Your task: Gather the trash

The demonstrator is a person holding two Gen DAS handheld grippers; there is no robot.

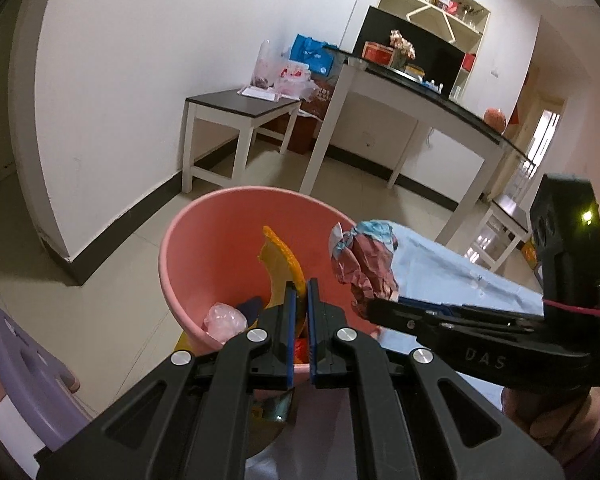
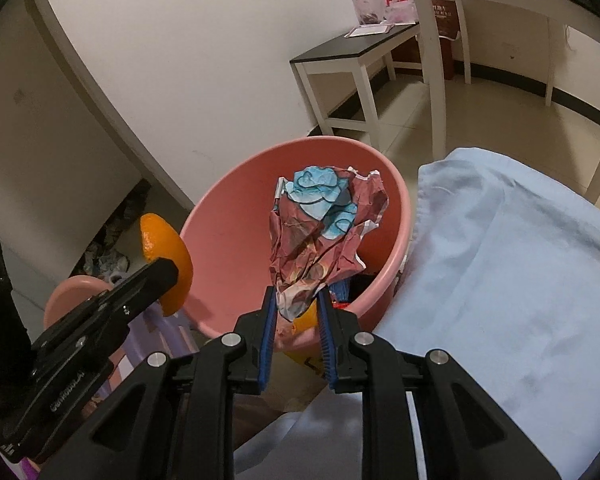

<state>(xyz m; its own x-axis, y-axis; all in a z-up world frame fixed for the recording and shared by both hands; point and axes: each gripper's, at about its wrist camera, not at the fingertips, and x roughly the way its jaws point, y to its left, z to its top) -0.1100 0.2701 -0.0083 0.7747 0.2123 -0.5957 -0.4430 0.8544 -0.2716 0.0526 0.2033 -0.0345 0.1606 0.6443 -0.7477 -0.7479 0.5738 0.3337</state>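
In the left wrist view, a purple plastic stool (image 1: 27,364) fills the lower left of the frame, and just right of it the left hand-held gripper (image 1: 300,292) is pressed together on a curved strip of orange peel (image 1: 279,264), which rises from the fingertips up and to the left, over the mouth of the pink plastic bin (image 1: 179,240) at the frame's centre. Some trash already lies at the bin's bottom, including a crumpled clear wrapper (image 1: 224,317). Right of the peel, the right hand-held gripper (image 1: 374,300) reaches in from the right edge, pinching a crumpled red-and-blue paper wrapper (image 1: 364,264) at the bin's right rim; a pale blue cloth (image 1: 440,268) covers the surface beyond. In the right wrist view that wrapper (image 2: 320,236) stands up from the fingertips, long axis roughly vertical, with the bin's opening (image 2: 235,248) directly behind and below it. Both pieces appear to hang over the bin, so letting go looks like the move in hand; the wrapper sits nearer the rim and could catch there.
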